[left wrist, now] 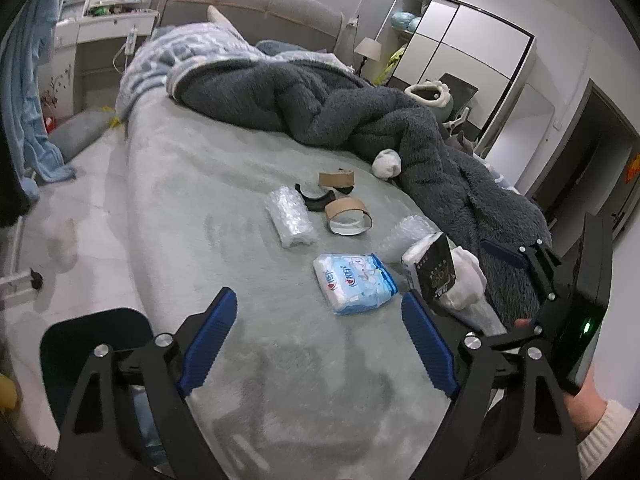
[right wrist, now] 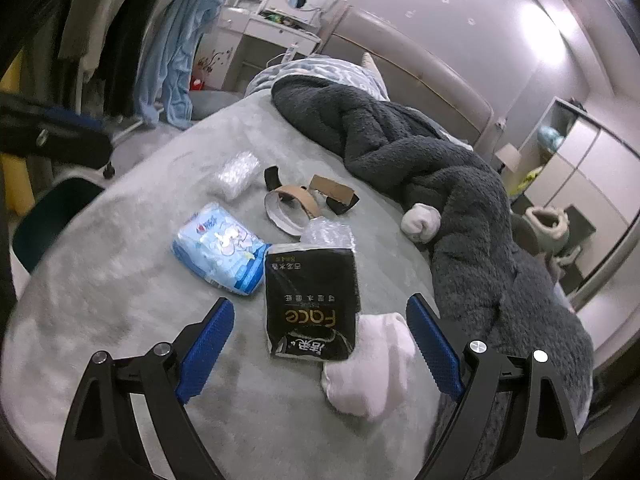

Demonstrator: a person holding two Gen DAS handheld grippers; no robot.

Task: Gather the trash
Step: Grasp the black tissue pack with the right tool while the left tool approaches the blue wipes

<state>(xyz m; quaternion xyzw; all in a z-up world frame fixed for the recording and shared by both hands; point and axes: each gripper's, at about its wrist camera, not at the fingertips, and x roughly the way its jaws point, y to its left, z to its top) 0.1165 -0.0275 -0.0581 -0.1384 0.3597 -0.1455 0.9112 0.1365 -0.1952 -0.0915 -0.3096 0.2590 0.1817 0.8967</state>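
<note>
Loose items lie on a grey-green bed cover (left wrist: 240, 340). A black tissue pack (right wrist: 310, 300) lies between my right gripper's (right wrist: 320, 344) open fingers; it also shows in the left wrist view (left wrist: 434, 270). A blue-white tissue pack (left wrist: 354, 282) (right wrist: 218, 252) lies ahead of my open left gripper (left wrist: 316, 340). Farther off are a cardboard tape ring (left wrist: 348, 216) (right wrist: 290, 208), a torn cardboard piece (left wrist: 336, 178) (right wrist: 330, 189), black curved pieces (left wrist: 316, 202), and bubble-wrap bundles (left wrist: 290, 216) (right wrist: 237, 172). A white sock (right wrist: 370, 368) lies by the right finger.
A dark fleece blanket (left wrist: 360, 120) (right wrist: 440, 168) is heaped along the bed's far and right side, with a balled white sock (left wrist: 387, 163) (right wrist: 421, 218) at its edge. A dark bin (left wrist: 92, 344) (right wrist: 48, 220) stands on the floor left of the bed. A wardrobe (left wrist: 460, 48) stands behind.
</note>
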